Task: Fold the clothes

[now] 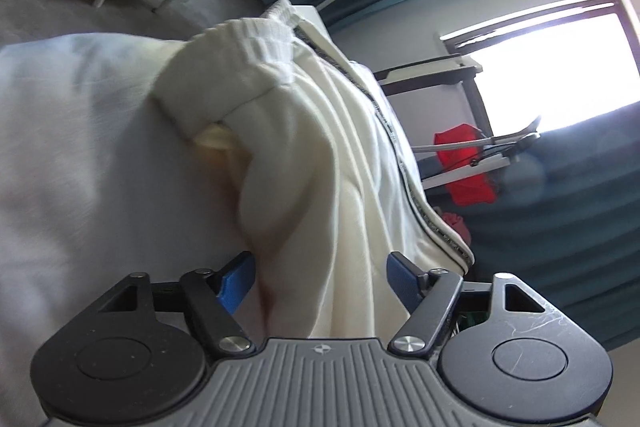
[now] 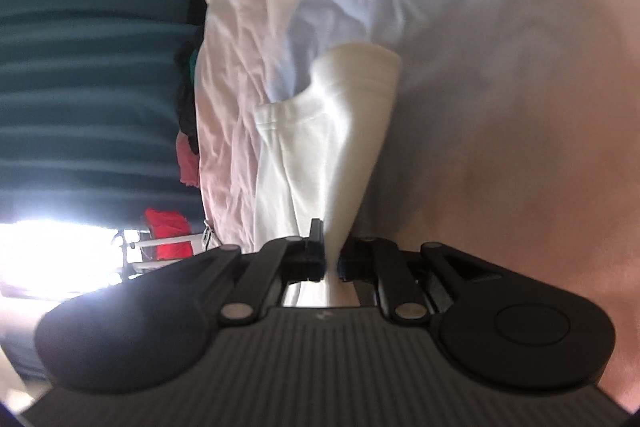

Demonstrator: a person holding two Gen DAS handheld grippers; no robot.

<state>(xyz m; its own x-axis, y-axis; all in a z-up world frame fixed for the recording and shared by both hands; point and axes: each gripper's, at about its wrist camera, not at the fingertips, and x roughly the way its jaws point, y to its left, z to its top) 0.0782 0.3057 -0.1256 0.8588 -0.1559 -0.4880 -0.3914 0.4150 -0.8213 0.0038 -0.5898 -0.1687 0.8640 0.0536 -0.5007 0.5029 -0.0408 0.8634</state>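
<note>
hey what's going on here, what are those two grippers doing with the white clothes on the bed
A person is folding clothes with two hand-held grippers over a bed sheet. The right gripper is pinched shut on a fold of a white garment that hangs away from it. The left gripper stands open around a bunched cream-white garment with a ribbed cuff, its blue pads not yet pressing the cloth.

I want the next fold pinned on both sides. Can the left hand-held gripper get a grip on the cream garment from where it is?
Probably yes: the left hand-held gripper is open with the cream garment already bunched between its fingers, nothing blocking.
</note>
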